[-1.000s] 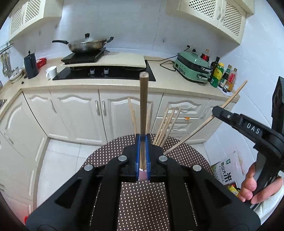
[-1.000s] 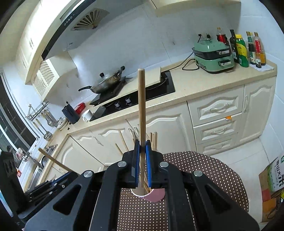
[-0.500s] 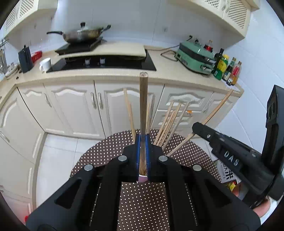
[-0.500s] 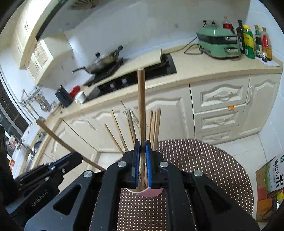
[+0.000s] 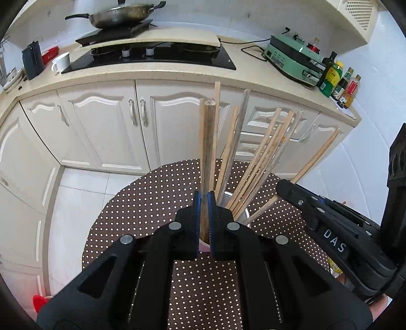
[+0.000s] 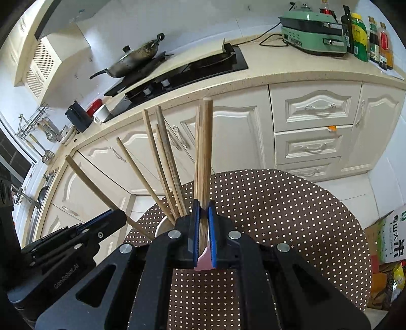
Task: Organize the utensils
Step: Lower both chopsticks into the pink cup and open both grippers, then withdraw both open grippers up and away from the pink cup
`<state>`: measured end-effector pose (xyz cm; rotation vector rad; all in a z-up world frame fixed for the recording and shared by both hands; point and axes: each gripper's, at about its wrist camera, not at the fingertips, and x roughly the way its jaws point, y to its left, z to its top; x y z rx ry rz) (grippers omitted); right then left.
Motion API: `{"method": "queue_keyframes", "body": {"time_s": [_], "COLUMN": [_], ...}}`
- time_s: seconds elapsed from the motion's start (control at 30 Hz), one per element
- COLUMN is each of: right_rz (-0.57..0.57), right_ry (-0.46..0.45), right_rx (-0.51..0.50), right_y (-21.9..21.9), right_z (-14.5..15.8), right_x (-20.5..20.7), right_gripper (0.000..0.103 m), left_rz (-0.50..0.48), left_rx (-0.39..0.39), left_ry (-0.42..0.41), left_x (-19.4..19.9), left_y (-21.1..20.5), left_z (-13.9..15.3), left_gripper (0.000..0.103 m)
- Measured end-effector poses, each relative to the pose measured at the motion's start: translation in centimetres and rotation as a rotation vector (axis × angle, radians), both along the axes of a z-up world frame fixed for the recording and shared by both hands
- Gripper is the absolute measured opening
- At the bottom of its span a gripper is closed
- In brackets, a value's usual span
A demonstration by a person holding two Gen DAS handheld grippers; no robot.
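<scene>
My left gripper (image 5: 204,200) is shut on an upright wooden chopstick (image 5: 208,152), whose lower end dips into a pink cup (image 5: 204,247) just under the jaws. Beside it a metal cup (image 5: 241,218) holds several chopsticks (image 5: 261,157) fanned out. In the right wrist view my right gripper (image 6: 203,205) is shut on another chopstick (image 6: 206,152) above the pink cup (image 6: 203,262). The metal cup (image 6: 162,226) with several sticks stands left of it. Each gripper also shows in the other's view, the right gripper (image 5: 283,186) and the left gripper (image 6: 118,218), each with its stick slanting out.
Both cups stand on a round table (image 5: 152,203) with a brown polka-dot cloth. Behind it run white cabinets (image 5: 101,121) and a counter with a hob, a wok (image 5: 119,17), a green grill (image 5: 294,58) and bottles. A cardboard box (image 6: 388,238) sits on the floor at the right.
Both grippers have sunk toward the table, each with its chopstick held. The cups and the fanned sticks are now closer, and the views look further down.
</scene>
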<state>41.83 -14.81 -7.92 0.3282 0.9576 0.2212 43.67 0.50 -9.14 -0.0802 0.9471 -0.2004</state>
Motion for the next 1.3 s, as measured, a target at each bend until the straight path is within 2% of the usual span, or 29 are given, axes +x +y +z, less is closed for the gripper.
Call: {"method": "queue_keyframes", "body": {"time_s": [0.4, 0.67, 0.7, 0.77, 0.83, 0.87, 0.9, 0.97, 1.0, 1.03, 1.2, 1.3], "right_rz": [0.001, -0.002, -0.006, -0.016, -0.026, -0.031, -0.033, -0.036, -0.038, -0.038, -0.048, -0.054], "right_ry": [0.025, 0.065, 0.066, 0.069, 0.067, 0.063, 0.059, 0.061, 0.062, 0.063, 0.063, 0.063], "right_rx": [-0.004, 0.012, 0.010, 0.014, 0.008, 0.002, -0.004, -0.019, -0.025, -0.029, -0.057, -0.073], "right_y": [0.5, 0.8, 0.8, 0.6, 0.4, 0.4, 0.3, 0.2, 0.1, 0.1, -0.2, -0.3], "right_z": [-1.3, -1.8, -1.7, -1.6, -1.4, -1.3, -1.1, -1.0, -0.9, -0.9, -0.5, -0.4], "right_x": [0.6, 0.7, 0.7, 0.5, 0.2, -0.1, -0.2, -0.6, -0.8, -1.0, -2.1, -2.7], "right_gripper": [0.006, 0.010, 0.012, 0.025, 0.044, 0.047, 0.050, 0.054, 0.056, 0.057, 0.061, 0.070], "left_rz": [0.024, 0.016, 0.011, 0.007, 0.007, 0.007, 0.009, 0.023, 0.029, 0.034, 0.038, 0.041], "left_rx": [-0.004, -0.013, -0.003, 0.008, 0.014, 0.017, 0.024, 0.038, 0.037, 0.028, 0.027, 0.031], "left_ry": [0.095, 0.112, 0.114, 0.116, 0.119, 0.121, 0.125, 0.132, 0.130, 0.116, 0.098, 0.094], "left_x": [0.8, 0.6, 0.5, 0.5, 0.4, 0.4, 0.3, 0.3, 0.1, -0.1, -0.8, -1.4], "left_y": [0.5, 0.9, 0.9, 1.0, 1.0, 1.1, 1.2, 1.5, 1.6, 1.8, 2.4, 2.7], "left_z": [-4.0, -4.8, -4.8, -4.7, -4.7, -4.6, -4.6, -4.6, -4.5, -4.3, -3.7, -3.4], "left_gripper": [0.006, 0.006, 0.007, 0.007, 0.007, 0.007, 0.010, 0.027, 0.051, 0.058, 0.058, 0.058]}}
